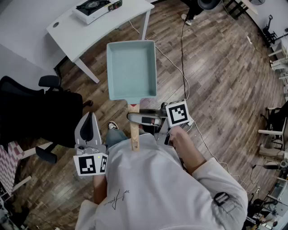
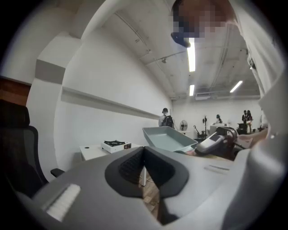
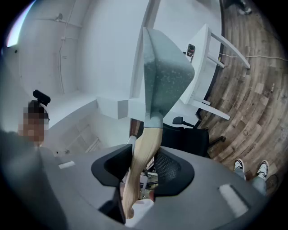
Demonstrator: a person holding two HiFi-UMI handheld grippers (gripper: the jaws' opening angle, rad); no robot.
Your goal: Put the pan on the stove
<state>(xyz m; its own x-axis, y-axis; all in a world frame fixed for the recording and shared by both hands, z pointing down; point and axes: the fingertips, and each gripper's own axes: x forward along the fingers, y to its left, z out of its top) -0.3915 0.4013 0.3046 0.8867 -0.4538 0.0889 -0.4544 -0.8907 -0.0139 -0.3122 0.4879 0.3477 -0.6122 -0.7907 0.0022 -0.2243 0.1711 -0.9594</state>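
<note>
A pale teal rectangular pan with a wooden handle is held level above the wood floor, in front of the person. My right gripper is shut on the handle, and the pan rises beyond its jaws. The stove, a small white single burner, sits on a white table ahead and to the left. My left gripper hangs low at the left, shut and empty. In the left gripper view the stove and the pan show past its closed tips.
A black office chair stands left of the person, near the table's front legs. Cables run across the floor to the right of the table. Stands and gear line the right edge. Other people stand far off in the room.
</note>
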